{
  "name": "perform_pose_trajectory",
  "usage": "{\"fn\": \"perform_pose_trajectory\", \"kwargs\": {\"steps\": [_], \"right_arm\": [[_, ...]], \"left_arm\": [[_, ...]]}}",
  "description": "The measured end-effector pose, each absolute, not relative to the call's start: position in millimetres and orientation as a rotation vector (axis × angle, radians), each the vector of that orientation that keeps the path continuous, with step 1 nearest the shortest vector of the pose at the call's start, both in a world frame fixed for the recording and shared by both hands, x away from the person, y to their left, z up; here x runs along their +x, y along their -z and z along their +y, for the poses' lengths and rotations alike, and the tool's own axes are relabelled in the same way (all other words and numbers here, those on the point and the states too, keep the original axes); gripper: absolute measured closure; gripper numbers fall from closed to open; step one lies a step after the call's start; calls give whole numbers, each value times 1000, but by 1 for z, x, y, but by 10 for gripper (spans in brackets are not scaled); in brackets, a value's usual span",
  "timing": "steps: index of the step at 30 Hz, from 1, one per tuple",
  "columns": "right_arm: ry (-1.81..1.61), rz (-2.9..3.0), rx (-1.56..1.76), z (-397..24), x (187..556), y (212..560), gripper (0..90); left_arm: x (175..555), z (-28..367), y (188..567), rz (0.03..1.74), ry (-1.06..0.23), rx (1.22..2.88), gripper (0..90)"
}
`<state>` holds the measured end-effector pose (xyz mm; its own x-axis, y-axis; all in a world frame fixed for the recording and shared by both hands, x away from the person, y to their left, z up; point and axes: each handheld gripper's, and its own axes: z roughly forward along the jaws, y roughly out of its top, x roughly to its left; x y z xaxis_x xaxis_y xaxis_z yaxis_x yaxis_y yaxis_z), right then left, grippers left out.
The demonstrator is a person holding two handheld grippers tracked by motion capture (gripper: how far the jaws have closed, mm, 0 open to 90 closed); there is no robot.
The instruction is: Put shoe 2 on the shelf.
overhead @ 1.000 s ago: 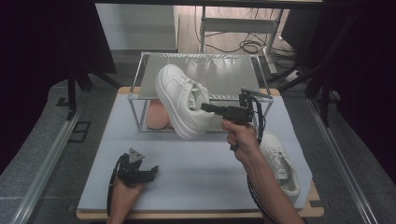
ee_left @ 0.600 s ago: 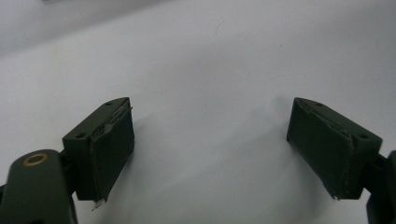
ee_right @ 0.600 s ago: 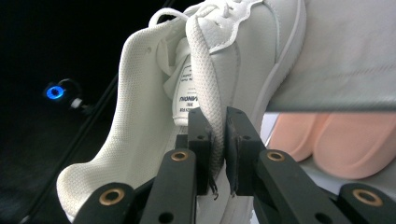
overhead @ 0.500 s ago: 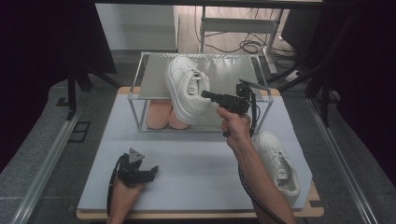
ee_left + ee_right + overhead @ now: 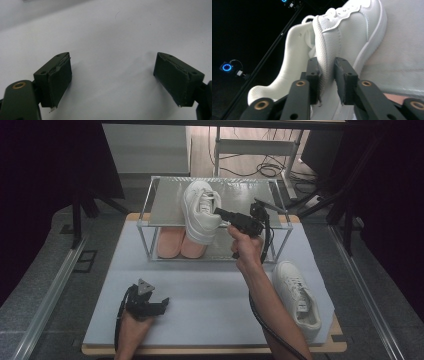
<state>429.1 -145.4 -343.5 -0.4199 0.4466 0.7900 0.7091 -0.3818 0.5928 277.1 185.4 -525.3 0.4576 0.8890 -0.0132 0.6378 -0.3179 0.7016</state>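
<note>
A white sneaker (image 5: 200, 212) lies on the top shelf of a metal-framed rack (image 5: 165, 202), its toe overhanging the near edge. My right gripper (image 5: 218, 211) reaches in from the right at the shoe's opening. In the right gripper view the sneaker (image 5: 347, 32) has its padded collar between the jaws of my right gripper (image 5: 327, 67); the jaws have just been opening, and a thin gap shows beside the right pad. My left gripper (image 5: 162, 304) rests on the table at the lower left. In its own view my left gripper (image 5: 112, 77) stands open over bare white mat.
A pink pair of shoes (image 5: 180, 245) sits on the rack's lower level. A second white sneaker (image 5: 297, 292) lies on the mat (image 5: 210, 295) at the right, near the table's front edge. Dark stands and cables surround the table.
My right gripper carried the white sneaker from in front of the rack up and back onto its top shelf. The left gripper stayed where it was.
</note>
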Motion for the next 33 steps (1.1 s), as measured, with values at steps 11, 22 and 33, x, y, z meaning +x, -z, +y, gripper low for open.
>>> {"fn": "perform_pose_trajectory", "kwargs": {"steps": [11,22,33], "right_arm": [[1942,-1682,-1493,-142,427,331,571],[2029,-1729,-1371,-166,403,325,563],[2037,-1798,-1271,-173,372,348,650]], "left_arm": [[277,186,525,1265,-502,2074,152],[277,185,525,1266,-507,2069,152],[277,185,525,1267,-506,2070,152]]}}
